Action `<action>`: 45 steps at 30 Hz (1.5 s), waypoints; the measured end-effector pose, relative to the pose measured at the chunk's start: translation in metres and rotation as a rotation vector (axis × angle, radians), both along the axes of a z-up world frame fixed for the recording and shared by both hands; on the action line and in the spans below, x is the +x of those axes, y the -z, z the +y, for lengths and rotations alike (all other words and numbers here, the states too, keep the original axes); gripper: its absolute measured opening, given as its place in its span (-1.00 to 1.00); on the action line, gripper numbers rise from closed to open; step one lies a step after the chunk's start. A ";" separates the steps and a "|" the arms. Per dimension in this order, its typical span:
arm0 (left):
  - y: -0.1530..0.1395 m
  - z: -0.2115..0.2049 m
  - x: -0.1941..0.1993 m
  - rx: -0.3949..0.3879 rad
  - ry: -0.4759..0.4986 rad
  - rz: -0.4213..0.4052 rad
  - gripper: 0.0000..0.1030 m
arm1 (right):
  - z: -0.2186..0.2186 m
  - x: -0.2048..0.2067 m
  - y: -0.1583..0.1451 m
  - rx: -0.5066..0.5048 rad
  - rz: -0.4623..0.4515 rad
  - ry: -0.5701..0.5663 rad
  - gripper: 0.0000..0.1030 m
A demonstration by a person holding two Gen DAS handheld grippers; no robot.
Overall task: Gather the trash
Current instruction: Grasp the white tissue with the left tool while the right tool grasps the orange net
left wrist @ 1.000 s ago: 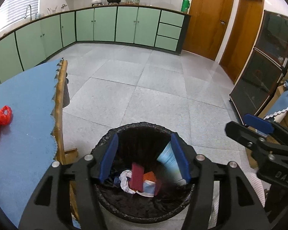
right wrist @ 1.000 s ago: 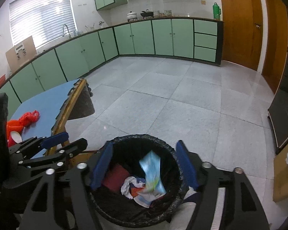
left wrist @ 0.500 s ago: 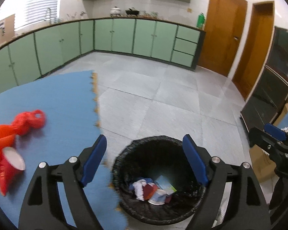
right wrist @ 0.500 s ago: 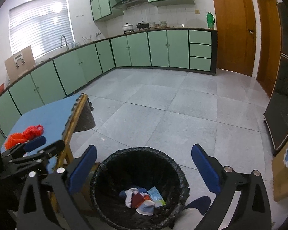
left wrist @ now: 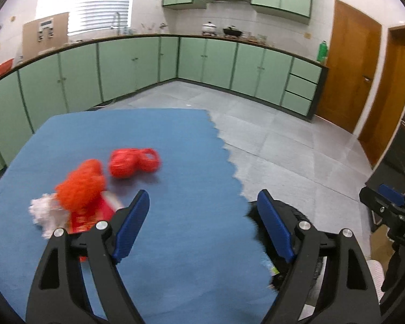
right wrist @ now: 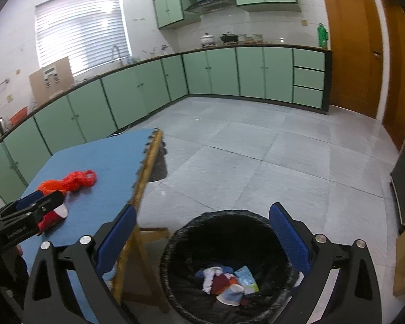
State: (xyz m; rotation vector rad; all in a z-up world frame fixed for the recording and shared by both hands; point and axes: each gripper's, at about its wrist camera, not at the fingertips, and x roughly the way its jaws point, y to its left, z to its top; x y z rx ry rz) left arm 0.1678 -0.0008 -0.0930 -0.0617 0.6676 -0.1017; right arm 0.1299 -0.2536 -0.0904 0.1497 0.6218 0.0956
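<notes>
1. Mat (left wrist: 175, 178): plain blue.
2. Bag (left wrist: 133, 159): red.
3. Mesh (left wrist: 81, 182): orange.
4. Bin (right wrist: 175, 245): black liner.
5. Cabinets (right wrist: 224, 73): pale green.
6. Doors (left wrist: 349, 62): brown wood.
7. Floor (right wrist: 256, 145): grey tiles.
8. Pads (right wrist: 289, 237): blue.

Your table (right wrist: 102, 162) stands left of the bin (right wrist: 175, 245) — scraps (left wrist: 81, 183) lie on it, more trash (right wrist: 226, 283) in the bin.

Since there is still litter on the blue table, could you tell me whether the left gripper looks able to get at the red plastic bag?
Probably yes: the left gripper is open and empty, and bare blue table lies between it and the red plastic bag.
</notes>
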 end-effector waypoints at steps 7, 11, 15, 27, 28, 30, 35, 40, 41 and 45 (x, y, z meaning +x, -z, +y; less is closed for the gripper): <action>-0.005 0.044 -0.015 0.006 -0.082 -0.010 0.55 | 0.045 0.003 -0.004 -0.005 -0.012 -0.077 0.88; -0.004 0.074 -0.021 0.002 -0.128 -0.011 0.55 | 0.069 0.006 -0.005 -0.006 -0.015 -0.120 0.88; -0.004 0.098 -0.026 0.000 -0.175 -0.010 0.55 | 0.097 0.011 -0.007 -0.011 -0.023 -0.167 0.88; -0.002 0.181 -0.032 0.013 -0.323 -0.005 0.55 | 0.185 0.029 -0.002 -0.002 -0.039 -0.306 0.88; -0.002 0.187 -0.031 0.015 -0.331 -0.007 0.55 | 0.193 0.031 -0.002 0.000 -0.041 -0.317 0.88; -0.004 0.193 -0.030 0.022 -0.336 -0.008 0.55 | 0.210 0.033 -0.001 0.000 -0.047 -0.342 0.88; 0.002 0.209 -0.024 0.023 -0.341 0.010 0.55 | 0.240 0.038 0.002 -0.007 -0.046 -0.385 0.88; 0.008 0.221 -0.023 0.018 -0.346 0.025 0.55 | 0.267 0.049 0.008 -0.023 -0.031 -0.414 0.87; 0.009 0.223 -0.022 0.016 -0.348 0.027 0.55 | 0.270 0.051 0.010 -0.027 -0.029 -0.418 0.87; 0.012 0.232 -0.020 0.003 -0.358 0.035 0.55 | 0.285 0.059 0.016 -0.039 -0.015 -0.434 0.84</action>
